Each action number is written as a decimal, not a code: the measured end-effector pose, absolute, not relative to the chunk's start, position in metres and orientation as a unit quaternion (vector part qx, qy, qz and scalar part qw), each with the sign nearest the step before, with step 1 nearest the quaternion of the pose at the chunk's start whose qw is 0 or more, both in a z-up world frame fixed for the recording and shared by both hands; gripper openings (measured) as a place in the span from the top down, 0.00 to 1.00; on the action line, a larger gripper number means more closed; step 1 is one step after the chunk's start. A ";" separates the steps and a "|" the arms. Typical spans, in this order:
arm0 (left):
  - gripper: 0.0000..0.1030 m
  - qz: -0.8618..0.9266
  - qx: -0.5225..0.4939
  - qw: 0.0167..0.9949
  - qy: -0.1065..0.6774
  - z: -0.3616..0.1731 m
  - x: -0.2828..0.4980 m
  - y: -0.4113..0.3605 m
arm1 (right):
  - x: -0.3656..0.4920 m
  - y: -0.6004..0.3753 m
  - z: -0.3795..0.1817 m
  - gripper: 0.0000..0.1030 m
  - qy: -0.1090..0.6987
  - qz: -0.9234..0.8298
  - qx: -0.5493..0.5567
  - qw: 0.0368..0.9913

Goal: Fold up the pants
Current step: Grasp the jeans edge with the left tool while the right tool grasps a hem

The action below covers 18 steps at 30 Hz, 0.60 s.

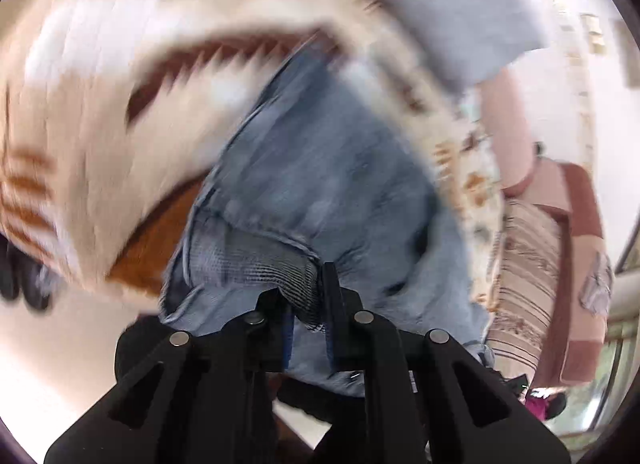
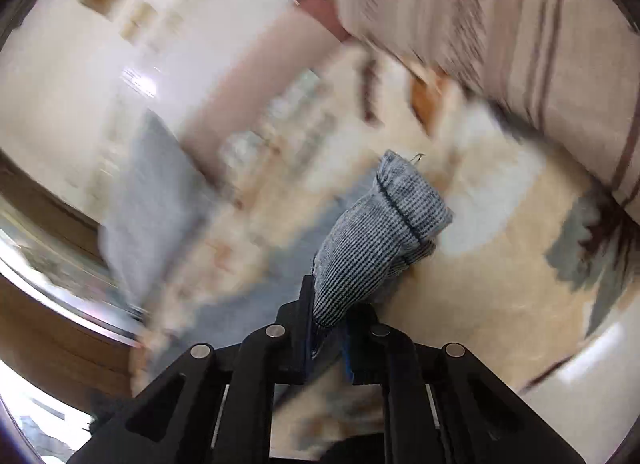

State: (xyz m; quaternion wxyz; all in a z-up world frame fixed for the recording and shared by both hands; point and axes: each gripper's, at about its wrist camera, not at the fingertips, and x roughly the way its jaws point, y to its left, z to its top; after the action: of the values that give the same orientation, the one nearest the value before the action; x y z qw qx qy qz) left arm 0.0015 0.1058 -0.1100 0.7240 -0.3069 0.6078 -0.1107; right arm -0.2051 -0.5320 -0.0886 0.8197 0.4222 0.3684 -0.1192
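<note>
Both black two-finger grippers pinched the light blue denim pants above a cream patterned blanket.

The left gripper (image 1: 308,300) had its jaws pressed together on a folded-over hem of the light blue denim pants (image 1: 320,168), the woven inner side turned outward at the pinch; the leg stretched away from the fingers over the cream blanket with brown zigzag bands (image 1: 100,104), whose edge curved just beside the denim on the left. The right gripper (image 2: 326,320) was clamped on another bunched edge of the pants (image 2: 372,232), which stood up from the jaws over the blanket (image 2: 480,284). A grey pillow (image 2: 152,192) lay to the left, well apart. Both views were heavily blurred.
</note>
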 end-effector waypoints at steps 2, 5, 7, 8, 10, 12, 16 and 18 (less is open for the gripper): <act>0.87 -0.111 -0.315 0.713 0.616 -0.122 -0.004 0.109 | -0.212 -0.531 -0.112 0.82 0.382 -0.130 0.454 0.794; 0.77 -0.117 -0.299 0.723 0.612 -0.114 -0.012 0.119 | -0.235 -0.536 -0.108 0.59 0.373 -0.143 0.469 0.788; 0.67 -0.122 -0.281 0.729 0.613 -0.111 -0.014 0.120 | -0.252 -0.540 -0.101 0.55 0.373 -0.161 0.459 0.790; 0.64 -0.123 -0.270 0.731 0.615 -0.108 -0.016 0.122 | -0.263 -0.545 -0.094 0.55 0.371 -0.177 0.454 0.790; 0.64 -0.120 -0.255 0.735 0.616 -0.103 -0.022 0.132 | -0.286 -0.555 -0.081 0.55 0.359 -0.214 0.449 0.790; 0.64 -0.117 -0.249 0.744 0.609 -0.096 -0.032 0.150 | -0.313 -0.566 -0.064 0.55 0.328 -0.241 0.450 0.795; 0.64 -0.107 -0.276 0.762 0.576 -0.078 -0.035 0.190 | -0.298 -0.564 -0.030 0.52 0.322 -0.207 0.415 0.825; 0.56 -0.097 -0.284 0.770 0.563 -0.072 -0.023 0.199 | -0.254 -0.545 -0.019 0.48 0.350 -0.155 0.388 0.839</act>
State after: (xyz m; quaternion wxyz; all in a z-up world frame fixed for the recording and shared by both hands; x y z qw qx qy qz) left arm -0.0234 0.1993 -0.0716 0.7701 -0.2843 0.5627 -0.0972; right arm -0.2539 -0.5453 -0.0189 0.8386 0.3880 0.3496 -0.1550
